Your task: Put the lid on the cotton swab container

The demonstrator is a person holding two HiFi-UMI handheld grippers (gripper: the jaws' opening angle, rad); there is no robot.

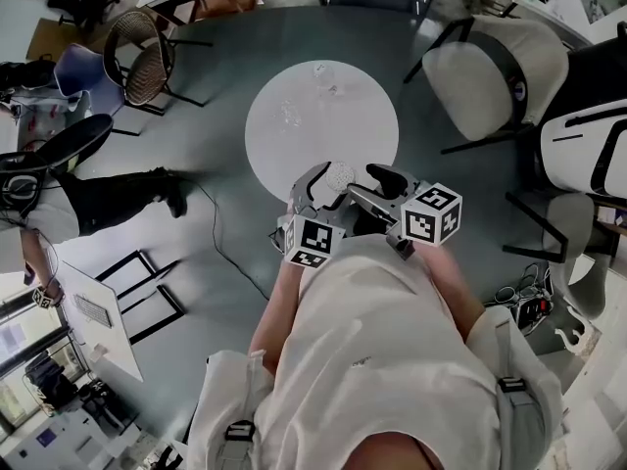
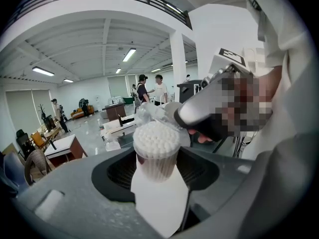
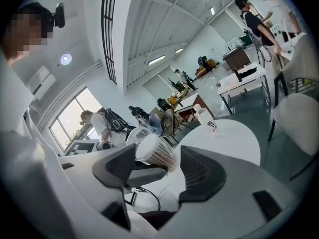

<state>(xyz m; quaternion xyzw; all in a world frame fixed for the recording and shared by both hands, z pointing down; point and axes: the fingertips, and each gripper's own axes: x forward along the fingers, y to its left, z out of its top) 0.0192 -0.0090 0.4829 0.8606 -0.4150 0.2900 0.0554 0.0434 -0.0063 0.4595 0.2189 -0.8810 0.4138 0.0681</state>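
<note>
White swabs fill the container (image 2: 156,151), which we see held aloft just short of the round counter (image 1: 284,155), clamped between the wide-set jaws of the left hand-held gripper (image 2: 157,173). A clear lid (image 3: 135,135) shows at its swab end; whether it is seated, we cannot tell. Our right hand-held gripper (image 3: 160,169) is released, its jaws parted on either side of the container and not pressing it.
</note>
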